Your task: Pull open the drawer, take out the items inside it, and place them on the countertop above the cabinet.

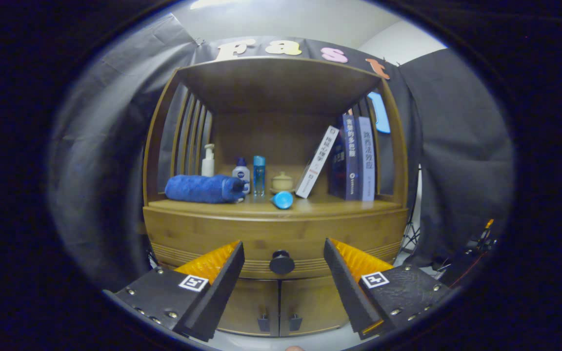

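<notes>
Two fingers of your gripper (283, 265) stand wide apart with nothing held, and the round dark knob (281, 262) of the drawer (261, 234) sits in the gap between their tips, not touched by either. The drawer is shut, its front flush with the wooden cabinet (164, 146), so whatever lies inside is hidden from you. Below the knob you see two lower doors (281, 304) meeting at a centre seam, each with a small dark handle.

Above the drawer front runs the table (339, 205), the countertop of the cabinet, roofed by a wooden top board. Near its left edge a rolled blue towel (203, 189) lies on its side. Behind the towel a white pump bottle (208, 162) stands upright, close to the slatted left side. Just beside the towel's right end stand a small white bottle with a dark blue cap (241, 171) and a slim clear blue bottle (259, 174), both upright. A small tan lidded pot (282, 182) sits at the middle, and a light blue round thing (282, 199) lies close to the front edge, just ahead of it. Toward the right edge, a white book (316, 162) leans against two upright dark and pale blue books (356, 158).
</notes>
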A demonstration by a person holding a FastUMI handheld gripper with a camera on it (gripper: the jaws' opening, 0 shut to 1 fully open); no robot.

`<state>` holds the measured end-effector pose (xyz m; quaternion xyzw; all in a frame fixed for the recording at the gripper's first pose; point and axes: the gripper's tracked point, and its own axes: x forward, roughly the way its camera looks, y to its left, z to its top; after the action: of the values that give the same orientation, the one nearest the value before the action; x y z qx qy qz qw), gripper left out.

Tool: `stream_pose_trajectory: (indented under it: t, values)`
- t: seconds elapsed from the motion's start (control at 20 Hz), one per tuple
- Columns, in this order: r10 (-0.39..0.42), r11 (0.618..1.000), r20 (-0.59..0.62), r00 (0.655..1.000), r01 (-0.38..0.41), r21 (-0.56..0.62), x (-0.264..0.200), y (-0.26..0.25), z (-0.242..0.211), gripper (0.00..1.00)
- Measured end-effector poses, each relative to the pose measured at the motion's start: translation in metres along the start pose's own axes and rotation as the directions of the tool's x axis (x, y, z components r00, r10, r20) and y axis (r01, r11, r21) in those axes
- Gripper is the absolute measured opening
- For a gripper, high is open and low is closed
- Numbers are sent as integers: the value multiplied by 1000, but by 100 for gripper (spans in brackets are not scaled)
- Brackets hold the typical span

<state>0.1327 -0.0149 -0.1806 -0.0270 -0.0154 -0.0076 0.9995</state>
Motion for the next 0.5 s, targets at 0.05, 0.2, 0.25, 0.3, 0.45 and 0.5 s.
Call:
stream_pose_trajectory:
  t: [0.05,0.2,0.25,0.3,0.45,0.5]
  values:
    - [6,1000,17,1000,-6,4,-10,-3,15,98]
    - [10,1000,17,1000,-10,-15,-37,-11,53,98]
    - [15,1000,5,1000,-15,-15,-47,-13,62,98]
    - [19,1000,-5,1000,-19,-15,-57,-15,70,98]
    - [31,999,-11,999,-31,-37,-81,-14,94,98]
    - [32,998,-14,999,-33,-51,-85,-14,104,98]
